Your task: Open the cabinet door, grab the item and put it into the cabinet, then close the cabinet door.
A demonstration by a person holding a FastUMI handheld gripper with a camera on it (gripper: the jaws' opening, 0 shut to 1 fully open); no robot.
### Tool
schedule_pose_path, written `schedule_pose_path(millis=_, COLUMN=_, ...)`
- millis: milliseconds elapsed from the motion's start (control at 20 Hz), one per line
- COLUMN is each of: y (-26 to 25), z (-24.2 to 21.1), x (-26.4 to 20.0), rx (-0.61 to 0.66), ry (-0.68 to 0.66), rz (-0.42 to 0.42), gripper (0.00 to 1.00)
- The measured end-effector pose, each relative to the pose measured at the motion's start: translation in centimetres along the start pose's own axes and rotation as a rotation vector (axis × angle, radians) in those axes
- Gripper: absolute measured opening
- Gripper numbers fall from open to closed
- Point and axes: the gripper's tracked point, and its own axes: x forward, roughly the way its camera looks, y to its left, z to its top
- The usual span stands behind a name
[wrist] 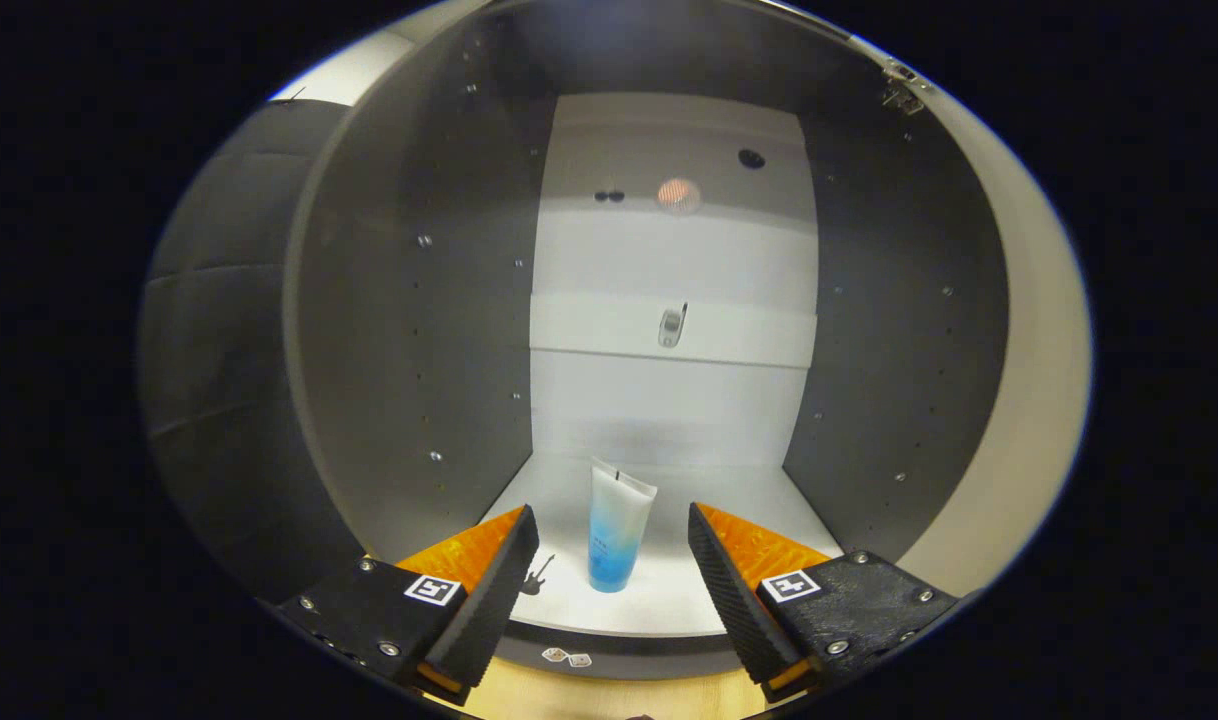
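Note:
A white-and-blue tube [616, 525] stands cap-down on the white floor of the open cabinet [669, 590], just inside its front edge. My gripper [614, 525] is open, its two fingers spread on either side of the tube without touching it. The tube sits level with the fingertips, in the gap between them. The cabinet's dark side walls [439, 330] rise left and right, and its pale back panel [669, 260] stands beyond the tube.
The cabinet door [1029, 400] hangs open on the right, with a hinge [901, 92] at the top. A small metal fitting [672, 326] sits on the back panel. A wooden surface [609, 695] lies below the cabinet's front edge.

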Motion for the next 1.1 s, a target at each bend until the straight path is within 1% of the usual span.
schedule_pose_path(millis=250, y=-0.1, z=3.1, x=-6.1, rx=0.001, ry=-0.148, rz=0.012, gripper=0.93)
schedule_pose_path(millis=400, y=-0.5, z=3.1, x=-9.8, rx=0.036, ry=-0.195, rz=0.015, gripper=0.93)
schedule_pose_path(millis=750, y=-0.9, z=-0.8, x=-17.1, rx=0.064, ry=-0.235, rz=0.021, gripper=0.93)
schedule_pose_path(millis=1000, y=-2.7, z=-3.7, x=-20.6, rx=0.090, ry=-0.234, rz=-0.019, gripper=0.93)
schedule_pose_path(millis=1100, y=-3.0, z=-5.1, x=-22.0, rx=0.117, ry=-0.220, rz=-0.016, gripper=0.93)
